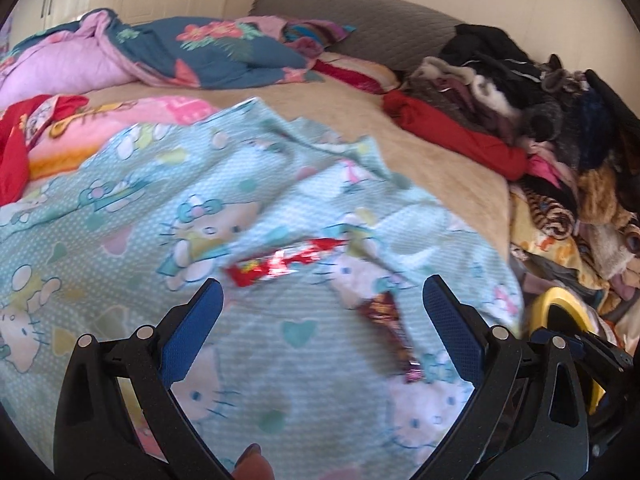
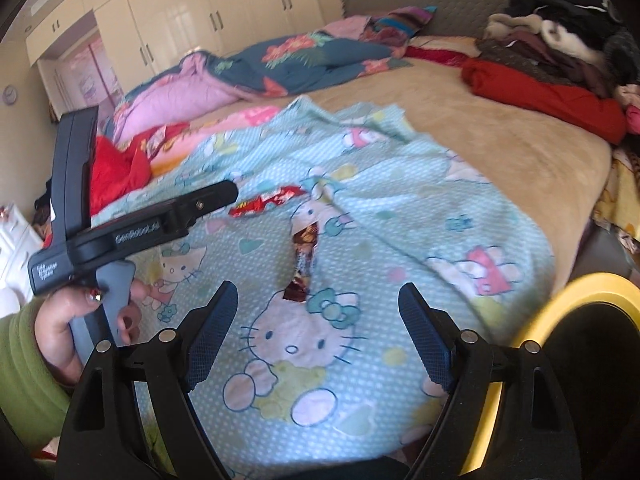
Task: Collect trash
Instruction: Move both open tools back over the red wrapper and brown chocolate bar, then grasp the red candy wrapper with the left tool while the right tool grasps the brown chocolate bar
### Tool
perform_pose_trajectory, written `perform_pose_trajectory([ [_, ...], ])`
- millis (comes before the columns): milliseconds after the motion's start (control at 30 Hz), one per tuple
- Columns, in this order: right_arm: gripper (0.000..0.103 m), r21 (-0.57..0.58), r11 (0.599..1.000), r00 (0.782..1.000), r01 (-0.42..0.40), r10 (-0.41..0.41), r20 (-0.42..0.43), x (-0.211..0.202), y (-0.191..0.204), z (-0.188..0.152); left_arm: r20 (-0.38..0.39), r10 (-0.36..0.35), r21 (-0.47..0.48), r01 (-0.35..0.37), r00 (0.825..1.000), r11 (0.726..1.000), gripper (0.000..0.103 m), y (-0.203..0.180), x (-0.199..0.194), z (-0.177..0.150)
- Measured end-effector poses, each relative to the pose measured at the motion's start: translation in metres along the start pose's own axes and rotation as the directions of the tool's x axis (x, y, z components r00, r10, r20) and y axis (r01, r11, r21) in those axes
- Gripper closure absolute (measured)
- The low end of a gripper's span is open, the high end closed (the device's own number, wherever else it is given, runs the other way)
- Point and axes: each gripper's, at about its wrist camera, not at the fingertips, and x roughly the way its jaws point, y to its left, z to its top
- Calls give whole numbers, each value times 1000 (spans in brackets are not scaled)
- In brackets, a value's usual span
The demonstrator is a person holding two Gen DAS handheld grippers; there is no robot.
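Right wrist: dark crinkly wrapper [image 2: 303,258] (red wrapper [image 2: 266,202] nearby), both grippers' jaws released, empty.

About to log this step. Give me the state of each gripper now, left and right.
Left gripper: open, holding nothing, above the cartoon-cat blanket.
Right gripper: open, holding nothing; the dark wrapper lies ahead of its fingers.

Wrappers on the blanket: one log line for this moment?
left gripper open | right gripper open | red wrapper, dark wrapper on blanket | none grasped
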Motion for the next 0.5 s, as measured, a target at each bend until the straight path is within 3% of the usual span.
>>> perform_pose_trajectory([
  [233, 35, 4, 999, 995, -45, 45, -86, 41, 6, 4, -54, 39, 6, -39, 998, 999, 25, 23, 29, 5],
  [300, 38, 12, 998, 992, -59, 60, -109, 50, 6, 5, -62, 43, 14, -42, 997, 999, 35, 25, 37, 7],
  [500, 47, 19, 997, 984, -77, 79, -157, 76, 8, 8, -121, 47, 32, -43, 992, 999, 43, 30, 68, 9],
])
